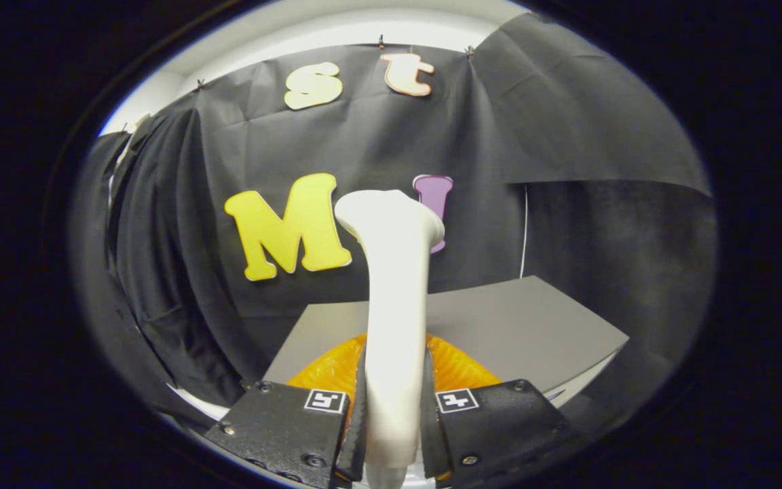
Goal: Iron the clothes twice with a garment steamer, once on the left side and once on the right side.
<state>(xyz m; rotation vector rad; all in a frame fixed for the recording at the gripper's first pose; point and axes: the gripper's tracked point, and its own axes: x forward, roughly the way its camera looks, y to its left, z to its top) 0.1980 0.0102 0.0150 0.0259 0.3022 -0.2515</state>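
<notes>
A white garment steamer [394, 285] stands upright between my fingers, its handle rising to a flared head near the top. My gripper [392, 407] is shut on the steamer's handle, both fingers pressing its sides. A dark garment [153, 272] hangs to the left, against the booth's black wall, well away from the steamer head. Behind the handle, just beyond my fingers, sits an orange ribbed dish [459, 370].
A grey table top [533, 326] lies beyond the fingers, its right corner and front edge in sight. A thin white cord [524, 231] runs down the wall behind the table.
</notes>
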